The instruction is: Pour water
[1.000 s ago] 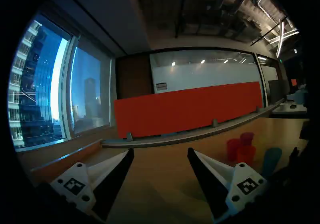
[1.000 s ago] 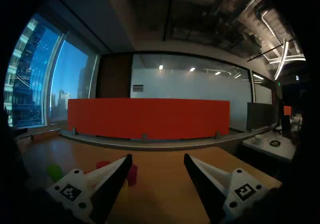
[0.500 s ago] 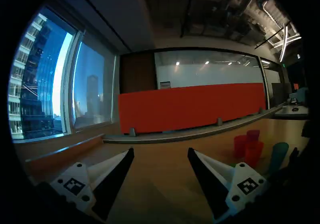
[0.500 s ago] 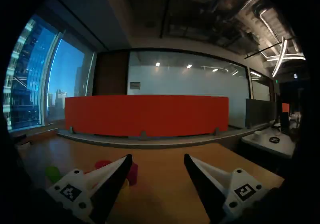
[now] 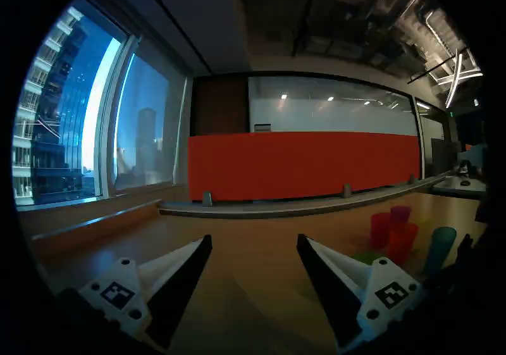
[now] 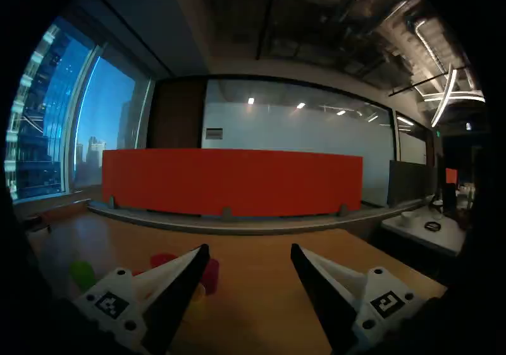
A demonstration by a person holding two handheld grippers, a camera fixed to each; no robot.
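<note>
Fingers (image 5: 171, 273) spread, empty, both. I see red plastic cups (image 5: 402, 241) right of left gripper (image 5: 254, 241); magenta plastic cup (image 6: 210, 275) behind right gripper (image 6: 248, 249), left finger.

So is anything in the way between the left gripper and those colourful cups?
Nothing visible is. The left gripper, jaws open and empty, faces bare wooden table; the cups stand off to the right in its view with no object between.

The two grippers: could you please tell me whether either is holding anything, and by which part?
Nothing is held. The left gripper and the right gripper are open and empty; the cups stand free on the table.
</note>
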